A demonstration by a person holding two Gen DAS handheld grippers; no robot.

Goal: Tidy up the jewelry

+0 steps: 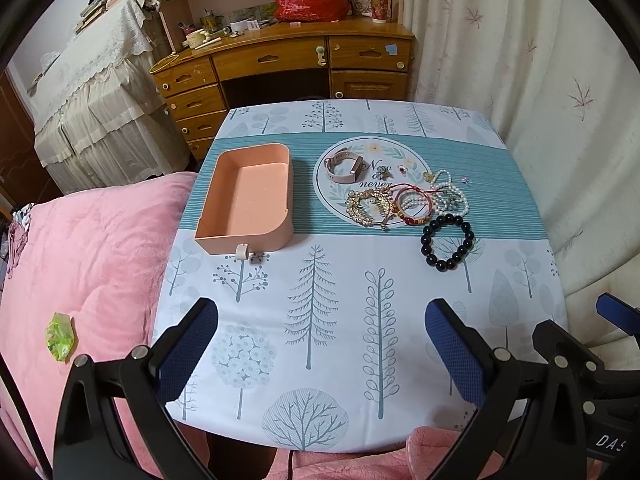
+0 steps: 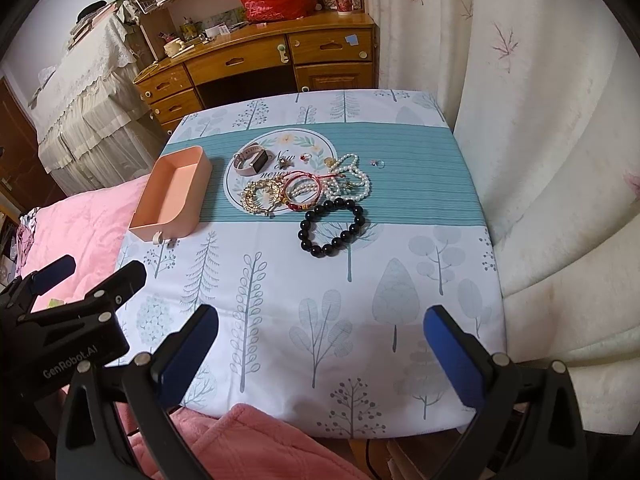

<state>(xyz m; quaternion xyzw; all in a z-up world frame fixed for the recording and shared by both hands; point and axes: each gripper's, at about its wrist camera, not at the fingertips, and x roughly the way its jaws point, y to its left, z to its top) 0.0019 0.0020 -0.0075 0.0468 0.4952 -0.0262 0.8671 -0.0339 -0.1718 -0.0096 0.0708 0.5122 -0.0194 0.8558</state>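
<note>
Jewelry (image 1: 400, 196) lies heaped on the tablecloth (image 1: 320, 300), right of the empty pink tray (image 1: 248, 196); black bead bracelet (image 2: 334, 226) nearest the right gripper (image 2: 320, 356); both right and left gripper (image 1: 320, 352) gape, holding nothing.

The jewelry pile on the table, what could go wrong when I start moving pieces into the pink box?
1. The pearl strands, red cord bracelets and gold piece overlap, so lifting one may drag others along.
2. The tiny clear gem and small ring lie apart and could slip from a wide claw.
3. The pink box sits near the table's edge beside the bed; a nudge might push it off.
</note>
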